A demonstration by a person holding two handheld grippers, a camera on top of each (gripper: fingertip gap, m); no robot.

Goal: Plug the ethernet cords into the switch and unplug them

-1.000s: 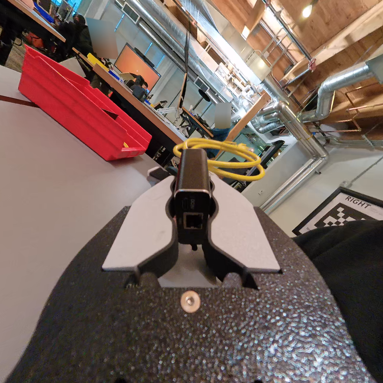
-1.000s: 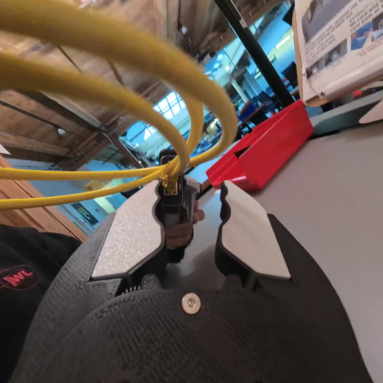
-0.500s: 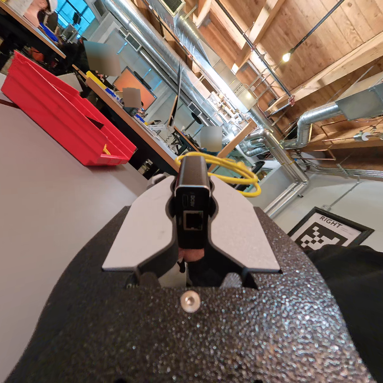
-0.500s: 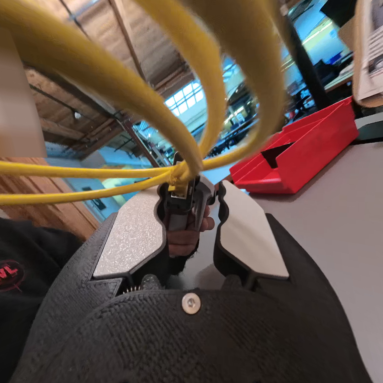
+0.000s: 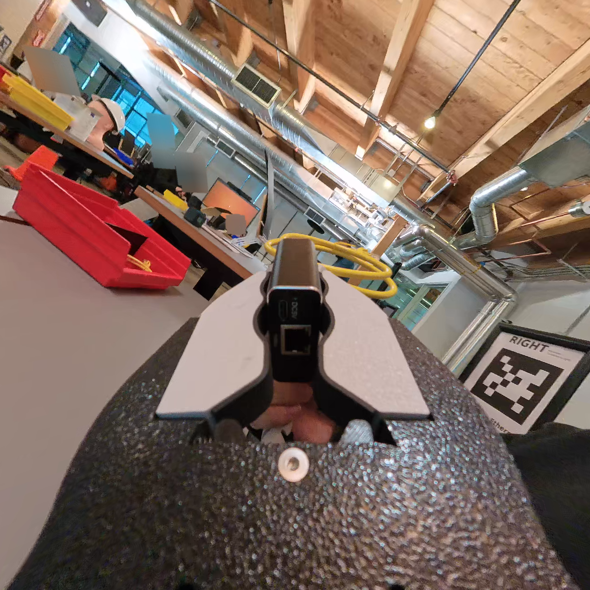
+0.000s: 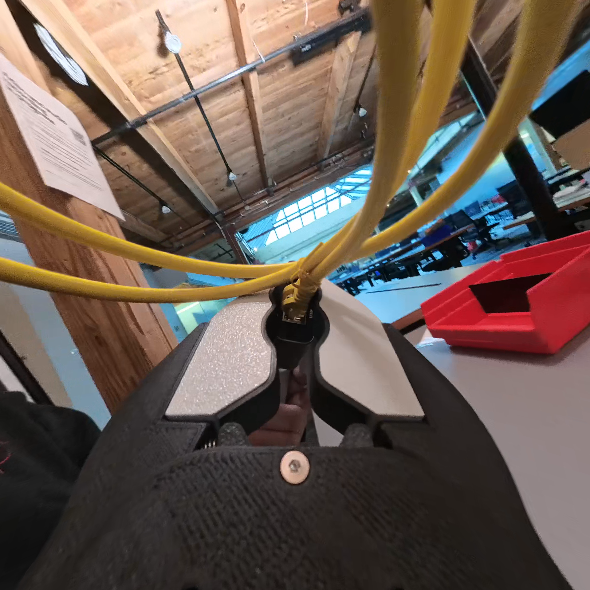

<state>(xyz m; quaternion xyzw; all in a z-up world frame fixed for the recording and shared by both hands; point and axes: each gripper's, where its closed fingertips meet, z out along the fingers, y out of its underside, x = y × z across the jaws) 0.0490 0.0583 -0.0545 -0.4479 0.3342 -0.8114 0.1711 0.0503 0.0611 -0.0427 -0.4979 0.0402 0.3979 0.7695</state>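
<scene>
My left gripper (image 5: 293, 279) is shut on a small black switch (image 5: 293, 348) and holds it tilted up above the grey table (image 5: 64, 335). The near end of the switch has an empty ethernet port. A bundled yellow ethernet cord (image 5: 360, 271) loops out from its far end. In the right wrist view the yellow plug (image 6: 295, 301) sits in a port of the switch (image 6: 293, 349). My right gripper (image 6: 295, 289) faces that end, with its jaws narrowed around the plug. The cord's loops (image 6: 127, 287) sweep close past the camera.
A red bin (image 5: 95, 236) sits on the table to the left, and it shows at the right in the right wrist view (image 6: 510, 306). Another yellow cord (image 5: 139, 265) lies inside it. A framed marker sign (image 5: 523, 380) stands at the right. A wooden post (image 6: 79, 319) is nearby. Left and right tips are no more than a few centimetres apart.
My right gripper was open and farther from the switch. It has moved in and its jaws have closed around the plugged end. Both grippers have tilted upward.
</scene>
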